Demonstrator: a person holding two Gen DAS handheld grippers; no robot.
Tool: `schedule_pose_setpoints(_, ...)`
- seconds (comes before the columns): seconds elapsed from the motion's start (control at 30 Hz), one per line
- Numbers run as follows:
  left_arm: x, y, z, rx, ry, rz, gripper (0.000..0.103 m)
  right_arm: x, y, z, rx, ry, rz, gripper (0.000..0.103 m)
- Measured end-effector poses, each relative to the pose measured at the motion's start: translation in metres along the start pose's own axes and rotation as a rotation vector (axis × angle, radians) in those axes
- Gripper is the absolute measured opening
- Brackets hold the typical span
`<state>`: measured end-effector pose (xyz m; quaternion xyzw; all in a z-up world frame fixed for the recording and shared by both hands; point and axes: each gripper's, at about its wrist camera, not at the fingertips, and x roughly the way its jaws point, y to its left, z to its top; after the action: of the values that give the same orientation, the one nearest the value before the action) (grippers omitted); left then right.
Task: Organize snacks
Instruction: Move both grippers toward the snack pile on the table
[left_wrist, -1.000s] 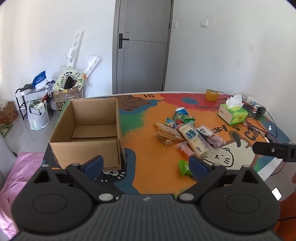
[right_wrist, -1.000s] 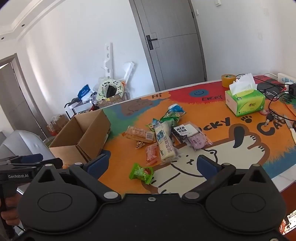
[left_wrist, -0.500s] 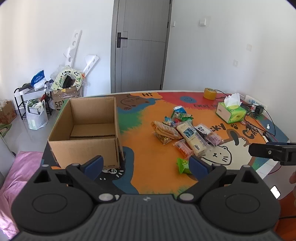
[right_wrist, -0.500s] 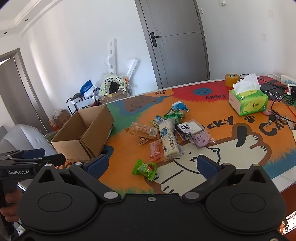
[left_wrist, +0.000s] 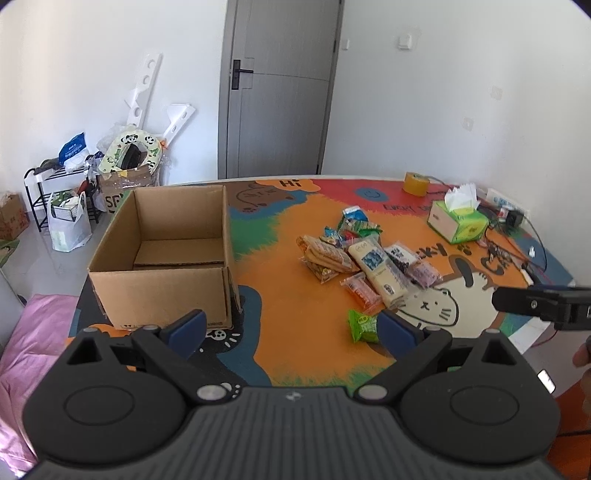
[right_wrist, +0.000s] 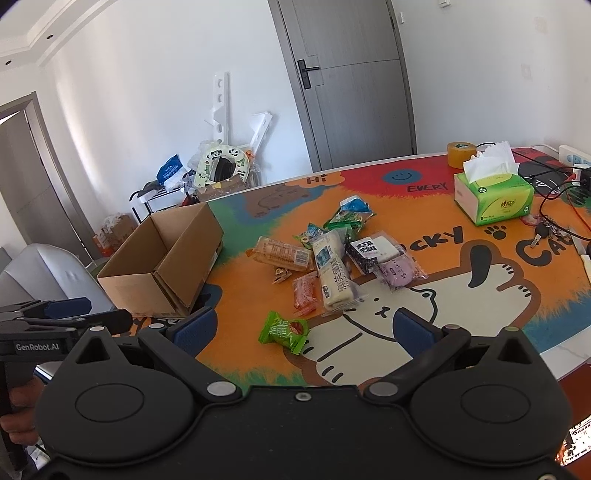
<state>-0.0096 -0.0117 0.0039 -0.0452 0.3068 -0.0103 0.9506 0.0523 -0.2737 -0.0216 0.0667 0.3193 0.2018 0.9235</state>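
Left wrist view has the left gripper (left_wrist: 291, 328) hanging above the near edge of the desk (left_wrist: 306, 295), fingers spread wide with nothing between them. Using the cardboard box (left_wrist: 166, 254) as the landmark: it sits open-topped with only its own bottom flaps showing inside, and the snack pile (left_wrist: 365, 258) lies well to the right of it on the orange part of the cartoon cat mat. One green snack packet (left_wrist: 362, 325) sits apart from the pile, nearer the camera and just beside the gripper's right fingertip (left_wrist: 395, 330).

Right wrist view shows the right gripper (right_wrist: 301, 330) also wide open and holding nothing, with that same green snack packet (right_wrist: 285, 331) lying on the mat between its fingers. A long white packet (right_wrist: 332, 273), a clear-wrapped biscuit pack (right_wrist: 282, 253) and a purple one (right_wrist: 399, 271) are in the pile. Far right of the box there's a green tissue box (right_wrist: 493, 197) and a tape roll (right_wrist: 461, 155).
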Motion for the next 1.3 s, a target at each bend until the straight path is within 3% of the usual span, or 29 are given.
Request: schedule_pose_setpoints(1.3, 0.0020, 0.0000, -0.0013, 0.009, 0.009, -0.023, 0.098, 0.0001, 0.0037, -0.0024, -0.016, 0.008, 0.004, 0.103)
